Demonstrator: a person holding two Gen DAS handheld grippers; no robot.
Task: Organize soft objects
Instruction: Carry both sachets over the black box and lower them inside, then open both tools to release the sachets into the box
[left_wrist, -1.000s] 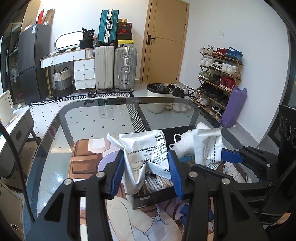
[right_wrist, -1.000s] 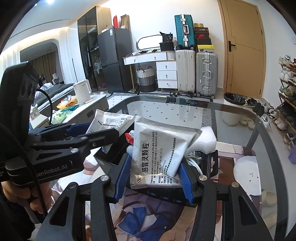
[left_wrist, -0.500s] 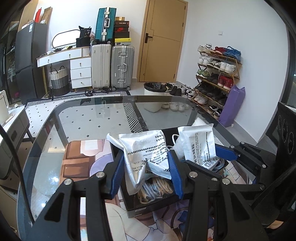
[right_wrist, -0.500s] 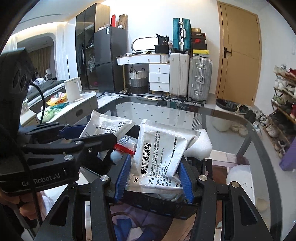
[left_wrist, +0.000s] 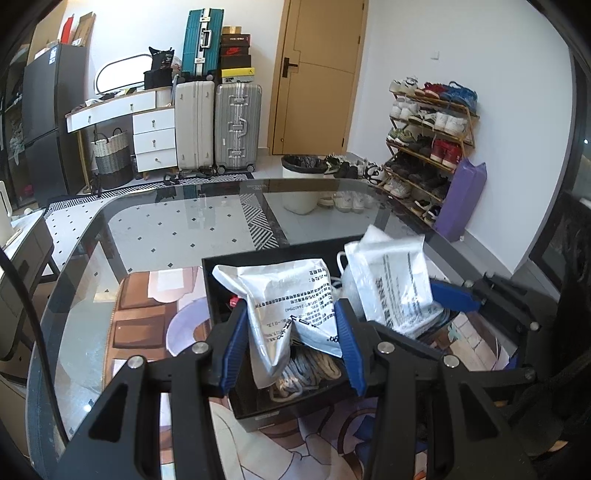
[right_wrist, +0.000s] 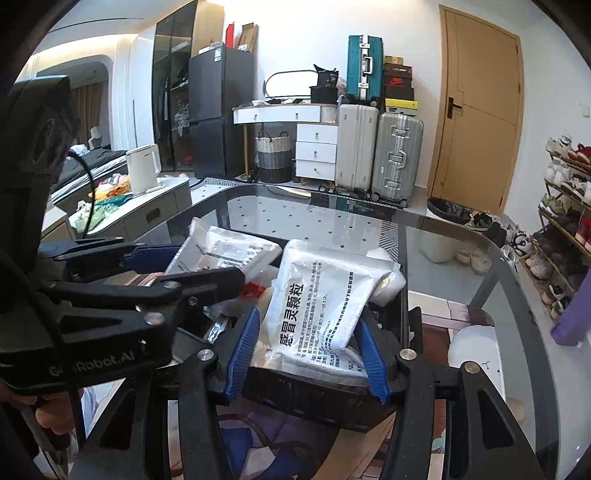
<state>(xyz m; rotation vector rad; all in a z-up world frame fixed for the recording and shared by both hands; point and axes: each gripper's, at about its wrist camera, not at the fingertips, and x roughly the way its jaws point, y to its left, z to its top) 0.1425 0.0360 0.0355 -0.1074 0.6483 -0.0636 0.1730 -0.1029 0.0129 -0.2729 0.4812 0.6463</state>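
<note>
My left gripper (left_wrist: 291, 347) is shut on a silver foil pouch (left_wrist: 288, 295) and holds it over a black open box (left_wrist: 258, 262) on the glass table. My right gripper (right_wrist: 306, 350) is shut on a second silver pouch (right_wrist: 317, 299) with black Chinese print, over the same box (right_wrist: 332, 410). In the left wrist view the right gripper (left_wrist: 454, 295) and its pouch (left_wrist: 395, 273) show at the right. In the right wrist view the left gripper (right_wrist: 155, 273) and its pouch (right_wrist: 225, 247) show at the left. Coiled rope (left_wrist: 306, 373) and a white foam bag (right_wrist: 391, 280) lie in the box.
The glass table (left_wrist: 155, 236) carries a printed mat (left_wrist: 295, 450) under the box. Past the table are suitcases (left_wrist: 236, 125), a bin (left_wrist: 301, 188) and a shoe rack (left_wrist: 428, 147). A side cabinet with a white kettle (right_wrist: 142, 168) stands at the left.
Both grippers have moved forward and lower with their pouches, so the box sits more under them and its inside shows more. Both stay shut on their pouches.
</note>
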